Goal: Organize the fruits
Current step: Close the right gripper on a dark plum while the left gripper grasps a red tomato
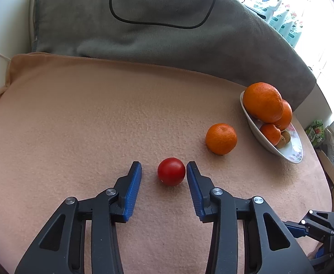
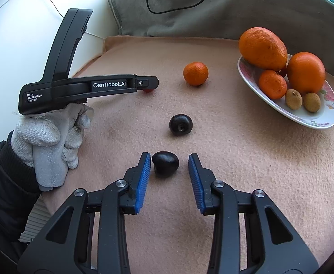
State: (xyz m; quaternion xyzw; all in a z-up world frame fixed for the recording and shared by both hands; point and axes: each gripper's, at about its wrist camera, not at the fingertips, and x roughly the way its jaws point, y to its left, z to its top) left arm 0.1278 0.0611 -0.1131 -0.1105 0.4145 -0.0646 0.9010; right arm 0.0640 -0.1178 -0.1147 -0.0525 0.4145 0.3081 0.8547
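Two grippers are both set for a pick, neither closed yet. Left gripper (image 1: 164,173), lower centre of its view: jaws apart around the tomato (image 1: 171,171), which sits on the blanket (image 1: 87,125). The right pad looks to touch or nearly touch it; the left pad stands clear.

Right gripper (image 2: 169,165), lower centre of its view: jaws apart around the near plum (image 2: 165,164), which lies close to the left pad, with a gap on the right side.

Further up: far plum (image 2: 180,125) at frame centre, loose. Beyond it a mandarin (image 2: 195,73), also loose, upper centre. Plate (image 2: 313,119) at upper right holds two large oranges, a small one and two small brown fruits.

Judged step: grasp stage, with four fruits not yet on the plate. Next move calls for centring each gripper so both pads meet the fruit evenly, then closing gently, as tomato and plum are round, likely to roll and easily bruised. Plate is crowded; free room appears at its near end.
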